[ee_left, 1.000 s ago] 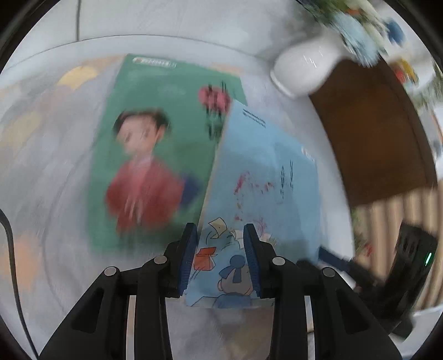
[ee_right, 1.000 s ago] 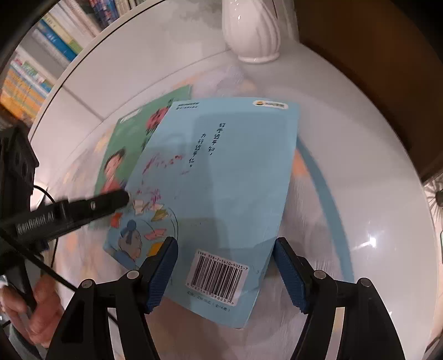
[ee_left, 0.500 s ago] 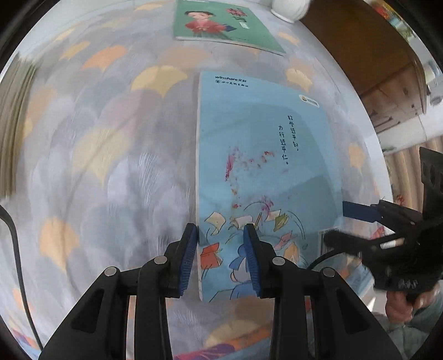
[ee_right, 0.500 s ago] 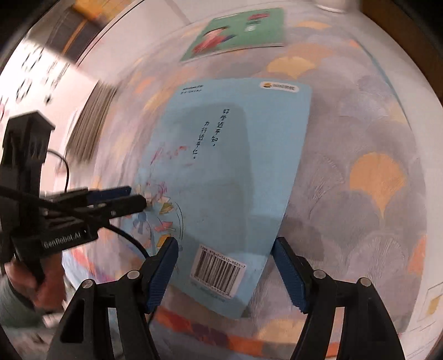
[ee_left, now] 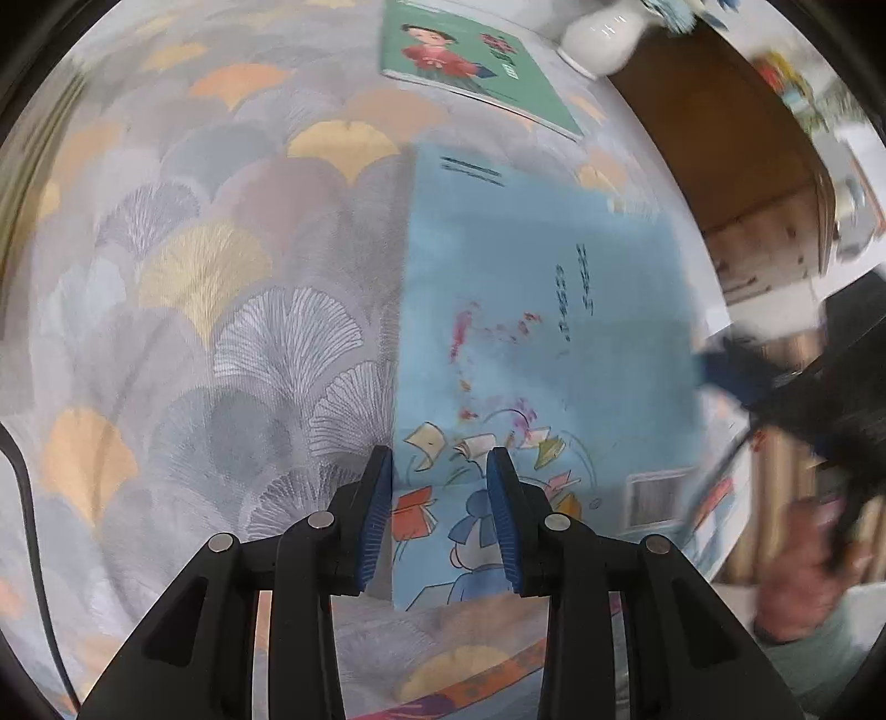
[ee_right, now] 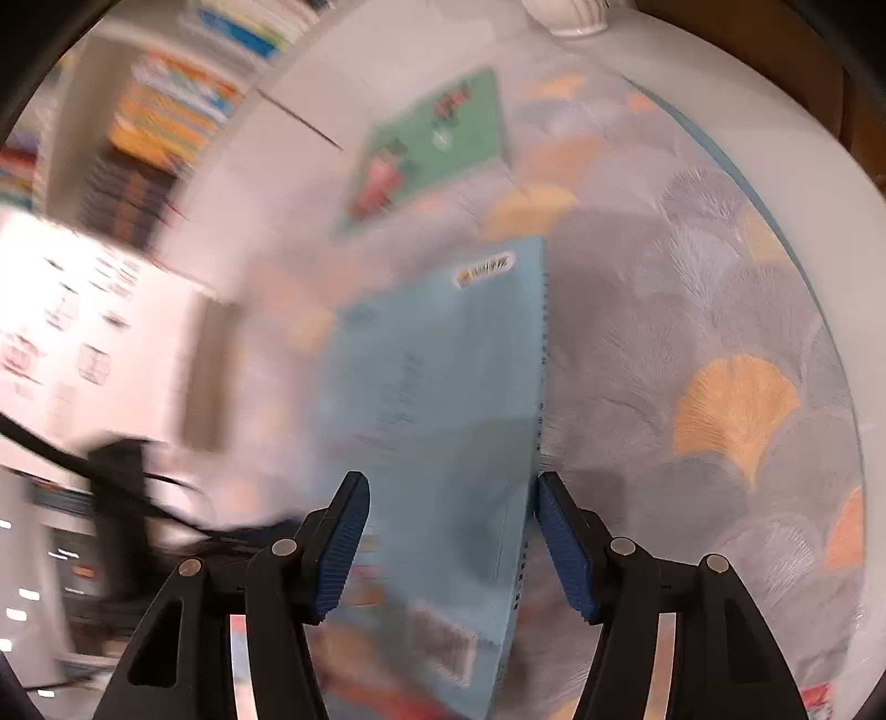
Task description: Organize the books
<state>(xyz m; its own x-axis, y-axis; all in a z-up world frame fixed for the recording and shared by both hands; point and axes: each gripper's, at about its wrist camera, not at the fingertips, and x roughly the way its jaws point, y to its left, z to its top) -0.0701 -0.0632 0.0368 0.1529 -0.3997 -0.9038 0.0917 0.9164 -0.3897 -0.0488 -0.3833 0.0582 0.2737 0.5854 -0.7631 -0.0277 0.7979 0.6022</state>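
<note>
- We hold the blue book (ee_left: 542, 343) in the left hand-held gripper (ee_left: 440, 515), whose pads pinch its lower corner by the spine, the same narrow grip as a second ago.
- What has changed is where the book is: a second ago it overlapped the green book (ee_left: 470, 66) close to the white vase (ee_left: 601, 36); now it hangs over the fan-patterned cloth (ee_left: 232, 310) on the table (ee_right: 775, 127), well apart from the green book, which lies flat near the far edge.
- The right hand-held gripper (ee_right: 451, 545) has just been closing, with the blue book's edge between its pads; the right pad sits at the spine, the left pad seems clear of the cover, so we count it as spread.
- We judge the books are now separated, and a two-handed hold is being set up to carry the blue one, perhaps towards the blurred shelves (ee_right: 166, 111) at left.
</note>
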